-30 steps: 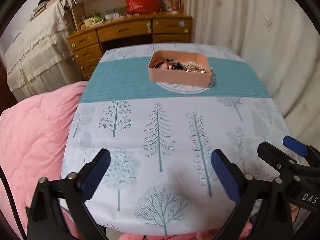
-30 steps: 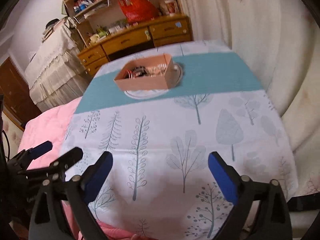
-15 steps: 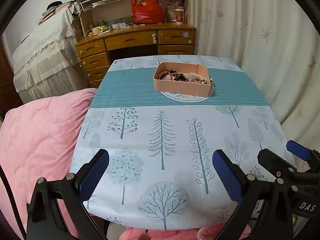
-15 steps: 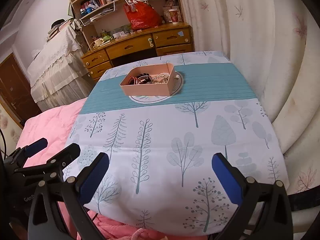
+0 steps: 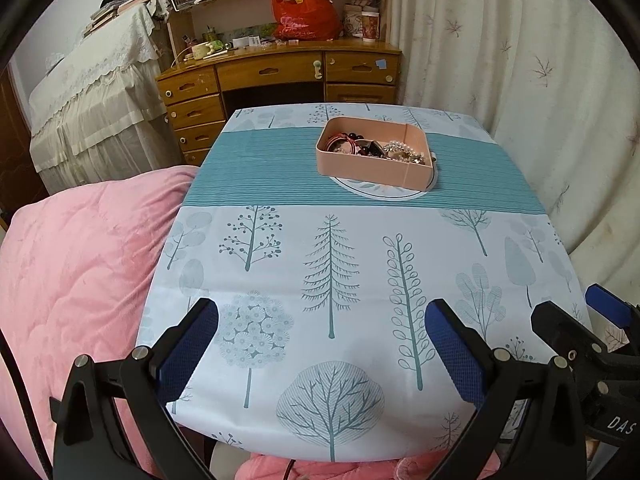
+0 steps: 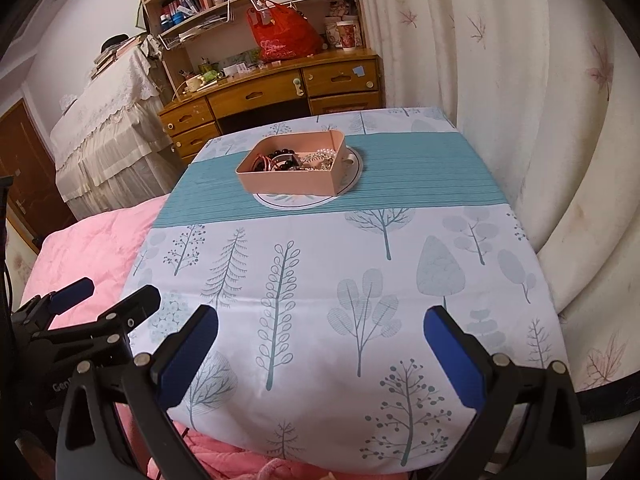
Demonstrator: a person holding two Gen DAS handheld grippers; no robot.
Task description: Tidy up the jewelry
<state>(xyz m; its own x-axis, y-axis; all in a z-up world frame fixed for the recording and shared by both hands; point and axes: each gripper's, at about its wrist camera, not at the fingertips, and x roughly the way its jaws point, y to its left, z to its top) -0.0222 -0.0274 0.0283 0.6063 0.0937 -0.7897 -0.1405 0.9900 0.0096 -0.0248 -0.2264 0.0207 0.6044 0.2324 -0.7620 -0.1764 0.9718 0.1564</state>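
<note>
A shallow pink rectangular plastic box (image 5: 374,156) sits on the teal striped band of the tree-printed tabletop (image 5: 328,280), resting on a round white plate (image 5: 384,192) whose rim shows under it. Inside lies a heap of jewelry (image 5: 376,148): red and dark bead bracelets toward the left, pearl and pale metallic pieces toward the right, all tangled together, with nothing lying loose on the cloth around it.

Both tools hang at the near edge, well apart from the box. The left gripper (image 5: 320,344) has its blue pads spread wide with nothing between them; the right gripper (image 6: 320,344) is likewise wide apart and holds nothing.

This fits either pieces gathered into the box or a heap awaiting sorting; the pictures do not settle which. Fine chains would snag easily.
</note>
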